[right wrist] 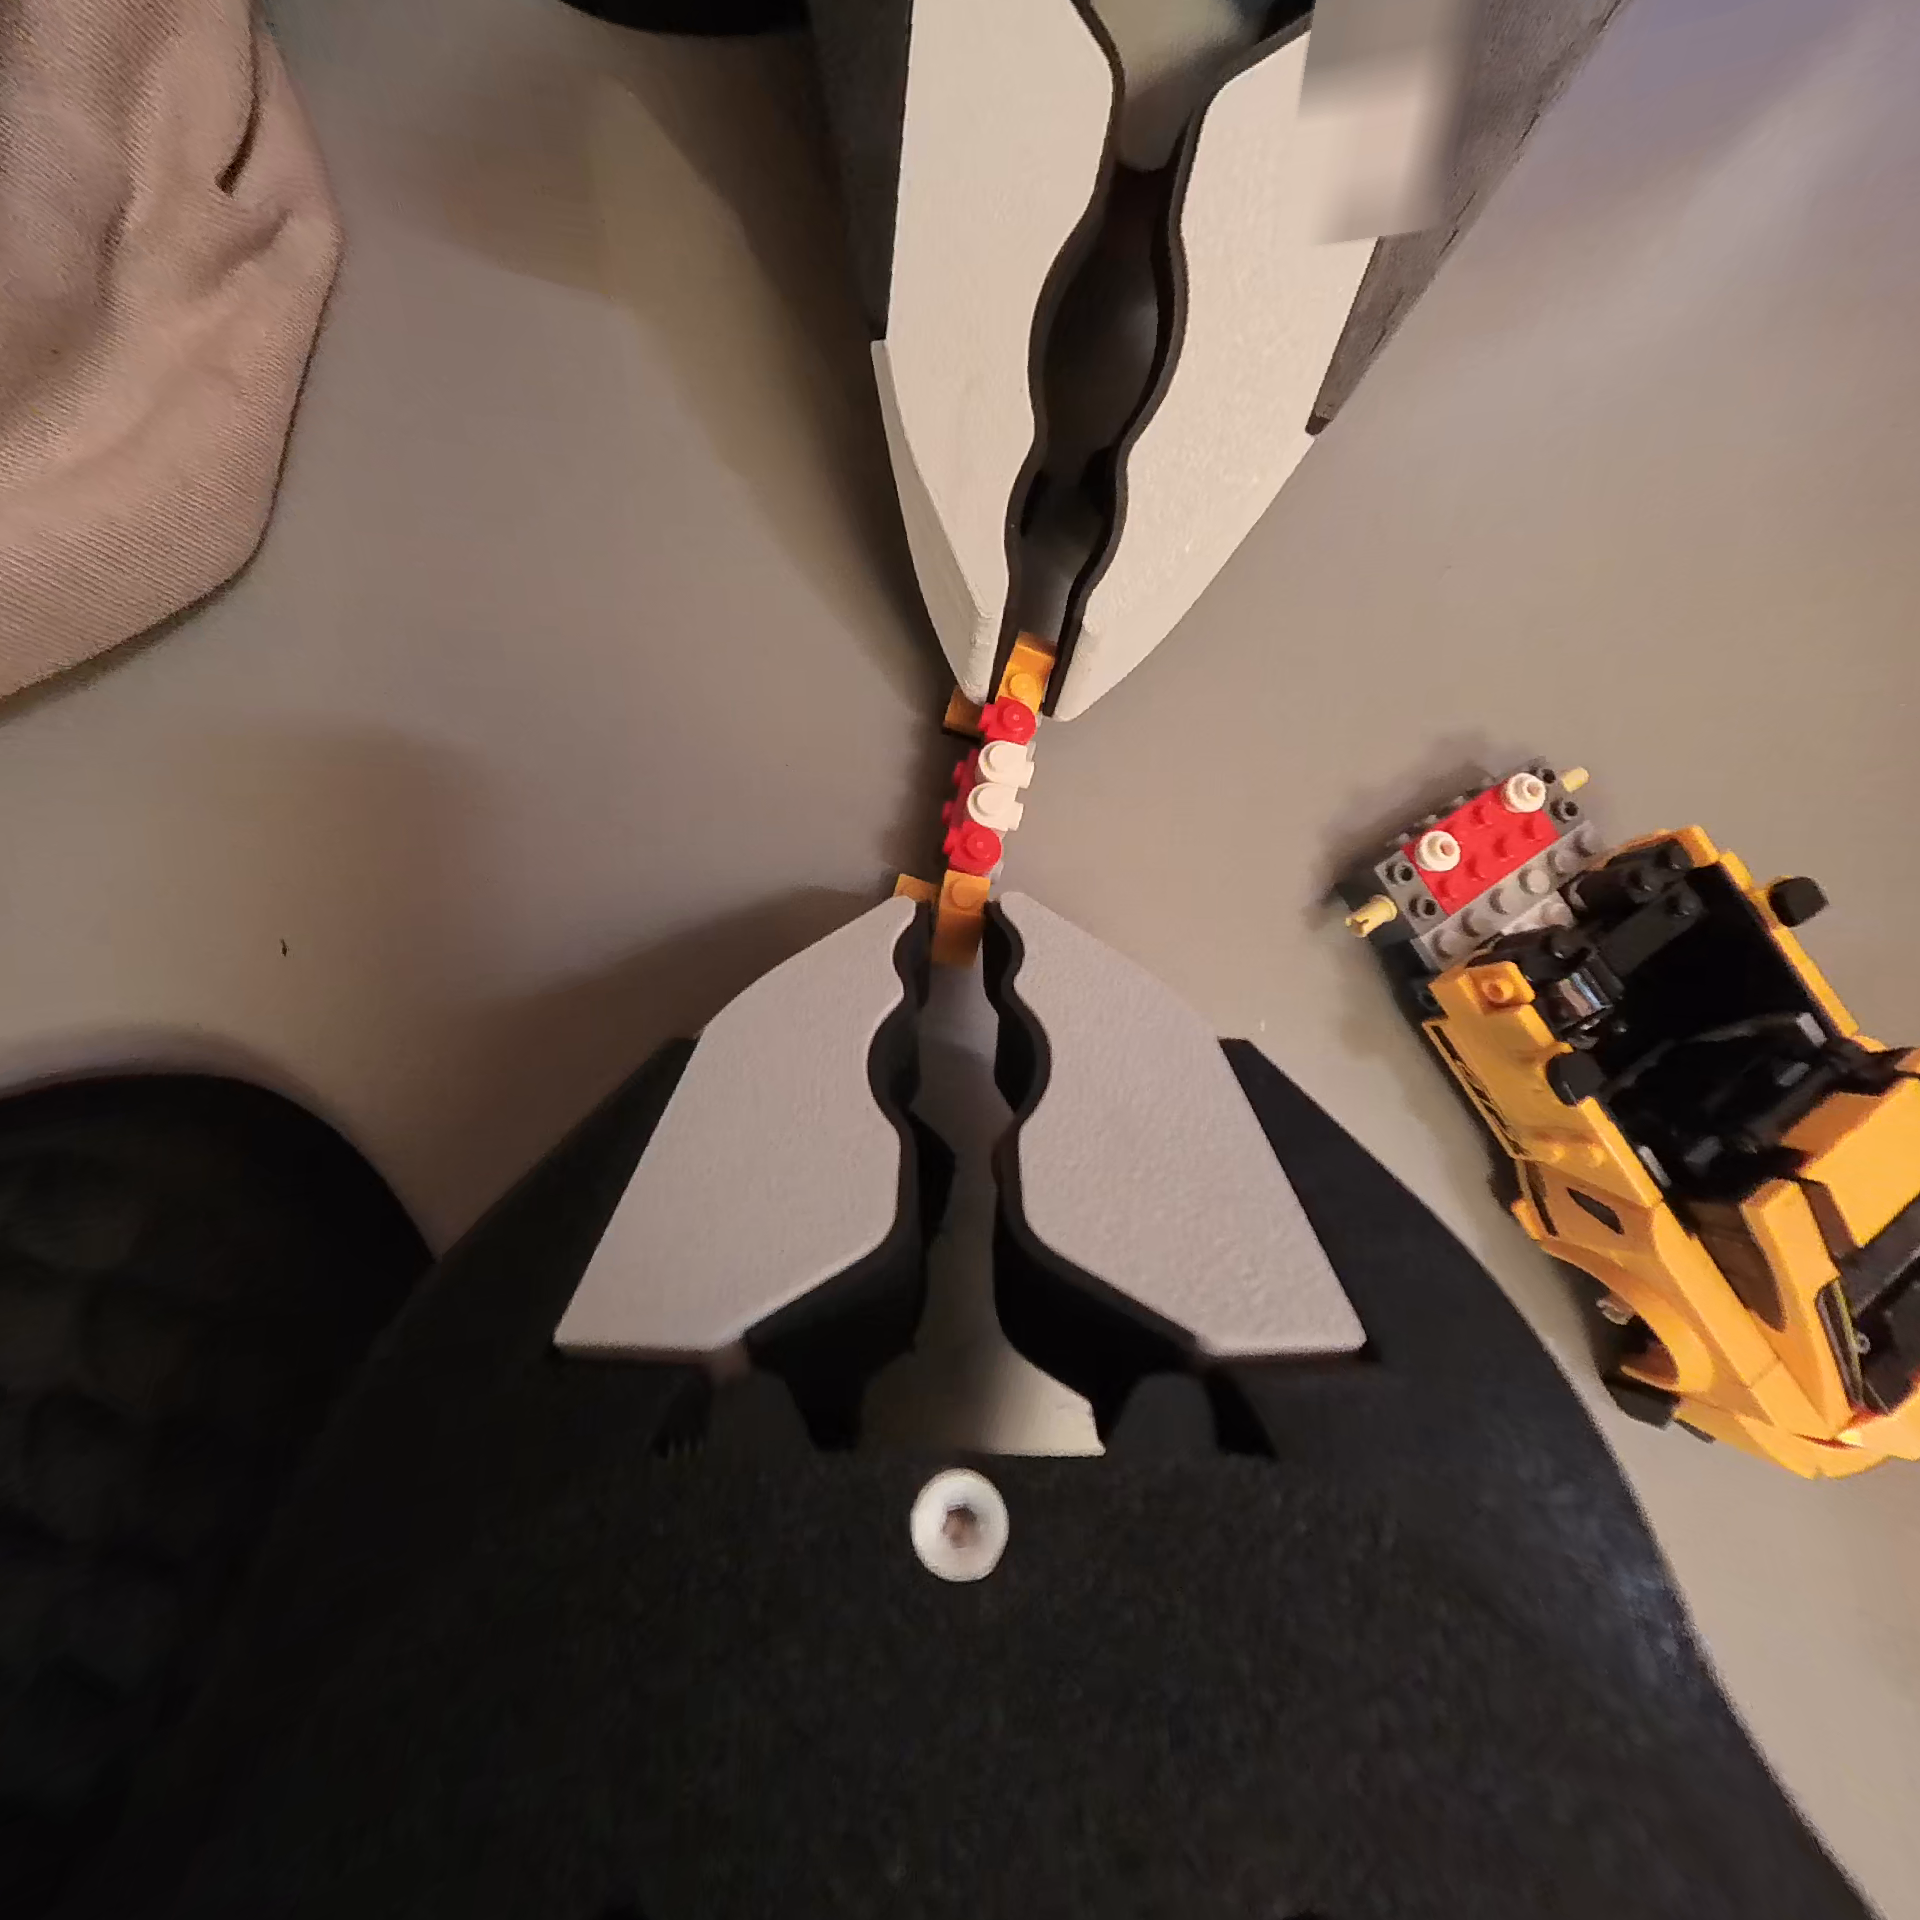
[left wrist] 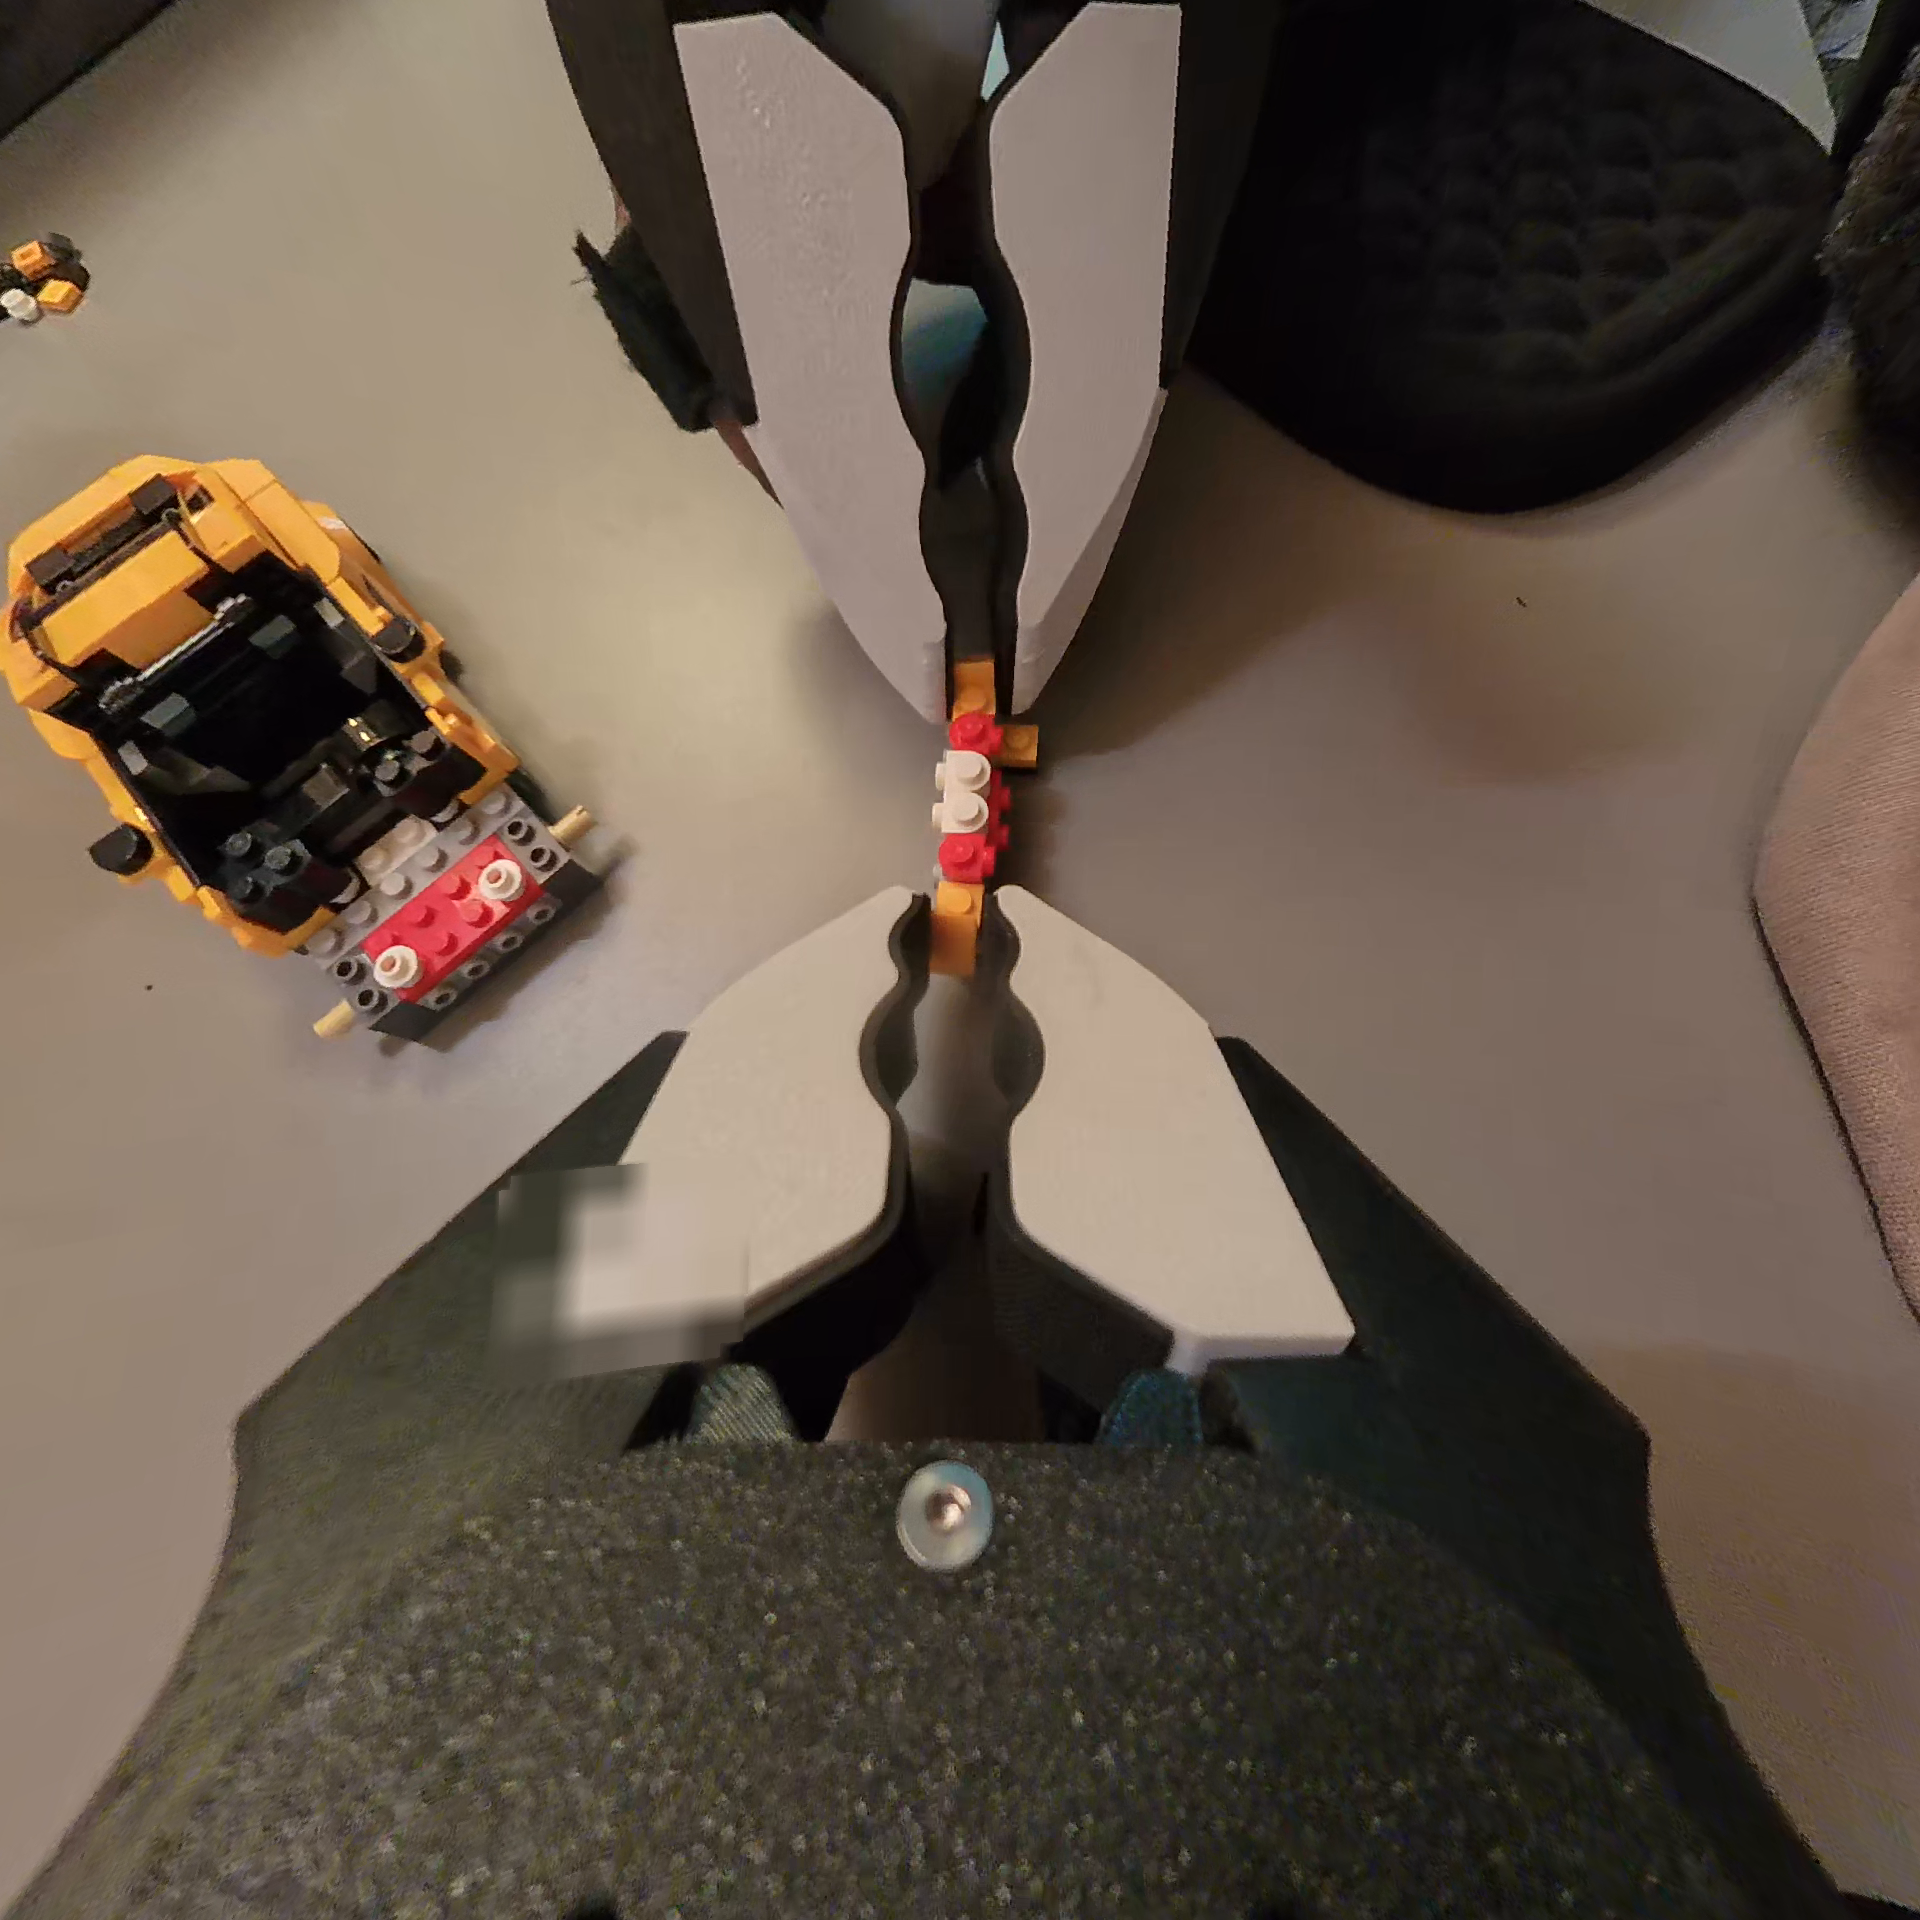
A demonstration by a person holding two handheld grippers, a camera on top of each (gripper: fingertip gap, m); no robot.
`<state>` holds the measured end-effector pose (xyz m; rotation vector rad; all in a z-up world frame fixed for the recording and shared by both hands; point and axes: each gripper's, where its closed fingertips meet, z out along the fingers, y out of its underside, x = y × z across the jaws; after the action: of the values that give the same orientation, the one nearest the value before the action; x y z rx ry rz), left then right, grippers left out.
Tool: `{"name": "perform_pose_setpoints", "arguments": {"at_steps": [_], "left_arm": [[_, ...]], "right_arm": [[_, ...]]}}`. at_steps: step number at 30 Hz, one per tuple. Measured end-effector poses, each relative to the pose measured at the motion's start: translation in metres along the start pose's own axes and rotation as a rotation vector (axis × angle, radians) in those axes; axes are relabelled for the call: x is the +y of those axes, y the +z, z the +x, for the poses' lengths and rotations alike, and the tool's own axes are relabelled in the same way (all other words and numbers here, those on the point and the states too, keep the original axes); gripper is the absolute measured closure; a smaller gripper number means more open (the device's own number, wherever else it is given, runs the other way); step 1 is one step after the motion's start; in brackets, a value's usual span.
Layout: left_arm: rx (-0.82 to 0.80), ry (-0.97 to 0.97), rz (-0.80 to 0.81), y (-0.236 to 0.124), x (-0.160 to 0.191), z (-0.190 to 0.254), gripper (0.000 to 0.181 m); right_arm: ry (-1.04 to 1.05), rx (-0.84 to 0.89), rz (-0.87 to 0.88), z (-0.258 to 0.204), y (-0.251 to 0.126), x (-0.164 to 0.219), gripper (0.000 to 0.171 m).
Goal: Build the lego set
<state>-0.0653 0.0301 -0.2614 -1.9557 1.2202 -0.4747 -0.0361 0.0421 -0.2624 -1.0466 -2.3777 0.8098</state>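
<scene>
My left tool clamped on near orange end of small brick strip; my right tool clamped on opposite end. Strip held between both above grey counter. Light, stiff, but stud joints likely pop if bent; grip ends only. Yellow car well apart, on counter.

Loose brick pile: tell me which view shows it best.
The left wrist view. The loose brick pile sits at its far left edge on the grey table, small, showing orange, black and white pieces beyond the yellow car. The right wrist view does not show the pile at all.
</scene>
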Motion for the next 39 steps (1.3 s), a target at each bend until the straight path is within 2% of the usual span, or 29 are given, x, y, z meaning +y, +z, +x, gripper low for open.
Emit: {"name": "perform_pose_setpoints", "arguments": {"at_steps": [13, 23, 39], "left_arm": [[-0.027, -0.099, -0.027, 0.0000, 0.0008, -0.0013, 0.172], [-0.024, -0.132, -0.028, 0.0003, 0.0006, -0.0009, 0.172], [-0.014, -0.081, -0.005, 0.0005, -0.0005, 0.0012, 0.172]], "right_arm": [[0.199, 0.077, -0.012, 0.0022, 0.0002, 0.0006, 0.163], [0.197, 0.078, -0.010, 0.0018, 0.0001, 0.0008, 0.163], [0.214, 0.087, -0.001, 0.0016, -0.0002, 0.0003, 0.160]]}}
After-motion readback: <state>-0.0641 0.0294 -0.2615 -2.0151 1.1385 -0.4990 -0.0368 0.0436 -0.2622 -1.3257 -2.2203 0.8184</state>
